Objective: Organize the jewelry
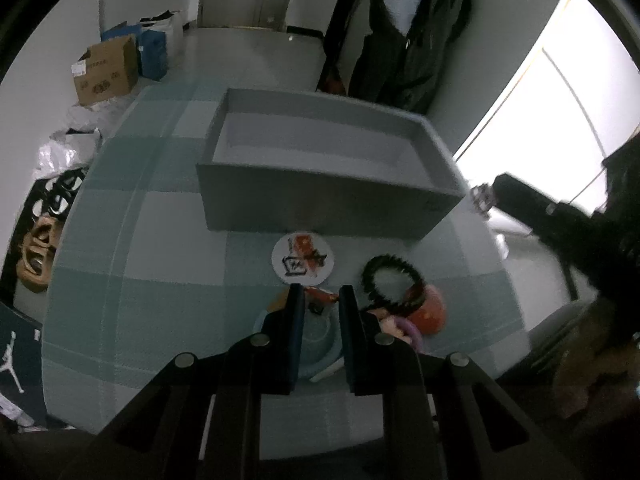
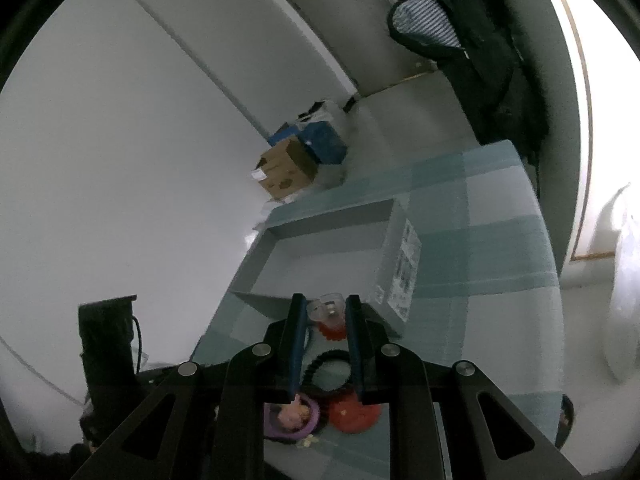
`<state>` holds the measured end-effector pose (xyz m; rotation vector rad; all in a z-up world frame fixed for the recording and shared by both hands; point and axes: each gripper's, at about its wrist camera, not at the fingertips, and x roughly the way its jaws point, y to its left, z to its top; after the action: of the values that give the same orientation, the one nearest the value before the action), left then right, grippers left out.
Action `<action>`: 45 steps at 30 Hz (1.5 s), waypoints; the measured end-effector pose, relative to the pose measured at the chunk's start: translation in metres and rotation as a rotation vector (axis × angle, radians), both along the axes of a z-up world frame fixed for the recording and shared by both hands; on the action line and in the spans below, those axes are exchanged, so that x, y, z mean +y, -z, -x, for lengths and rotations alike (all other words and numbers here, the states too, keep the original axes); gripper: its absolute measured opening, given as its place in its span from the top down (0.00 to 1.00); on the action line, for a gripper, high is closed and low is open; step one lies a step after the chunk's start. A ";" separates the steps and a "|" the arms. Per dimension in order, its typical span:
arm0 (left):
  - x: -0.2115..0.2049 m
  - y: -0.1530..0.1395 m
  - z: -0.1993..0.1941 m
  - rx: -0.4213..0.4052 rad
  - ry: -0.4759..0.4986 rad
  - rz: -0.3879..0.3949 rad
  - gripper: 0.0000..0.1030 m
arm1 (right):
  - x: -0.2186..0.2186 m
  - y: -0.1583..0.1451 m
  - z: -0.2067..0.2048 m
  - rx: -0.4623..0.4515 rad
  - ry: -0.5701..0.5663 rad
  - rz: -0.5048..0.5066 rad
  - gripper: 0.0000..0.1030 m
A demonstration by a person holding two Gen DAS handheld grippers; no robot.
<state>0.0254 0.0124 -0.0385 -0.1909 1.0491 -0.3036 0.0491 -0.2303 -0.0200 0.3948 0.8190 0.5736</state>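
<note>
A grey open box (image 1: 332, 184) stands on the checked tablecloth; it also shows in the right wrist view (image 2: 320, 256). In front of it lie a round white badge (image 1: 303, 259), a black beaded bracelet (image 1: 392, 282), a red round piece (image 1: 430, 308) and a purple ring with a pink charm (image 2: 292, 416). My left gripper (image 1: 320, 300) hovers over a pale blue ring (image 1: 316, 344), jaws apart. My right gripper (image 2: 322, 308) is shut on a small clear piece with a red flower base (image 2: 330, 316), held near the box's corner. The right gripper shows in the left wrist view (image 1: 486, 196).
Cardboard and blue boxes (image 1: 116, 64) sit on the floor by the wall. Dark coats (image 1: 412, 32) hang behind the table. Sandals (image 1: 38, 252) lie on the floor at the left. The table edge (image 1: 60, 280) curves at the left.
</note>
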 end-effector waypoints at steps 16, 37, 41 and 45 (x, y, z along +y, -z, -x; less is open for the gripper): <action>0.014 -0.058 -0.047 -0.086 -0.046 0.114 0.88 | 0.019 -0.025 -0.035 0.005 -0.057 -0.068 0.82; 0.004 -0.024 -0.110 0.017 -0.006 0.096 0.88 | 0.049 0.015 -0.117 0.109 -0.101 -0.017 0.82; -0.002 -0.015 -0.113 0.041 0.005 0.079 0.88 | 0.049 0.021 -0.117 0.119 -0.106 -0.009 0.82; 0.003 -0.012 -0.116 0.054 -0.011 0.082 0.88 | 0.051 0.024 -0.119 0.139 -0.112 -0.003 0.82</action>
<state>0.1414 0.0150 -0.0263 -0.2802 1.0898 -0.3335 0.1684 -0.1793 -0.0441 0.3967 0.9784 0.6564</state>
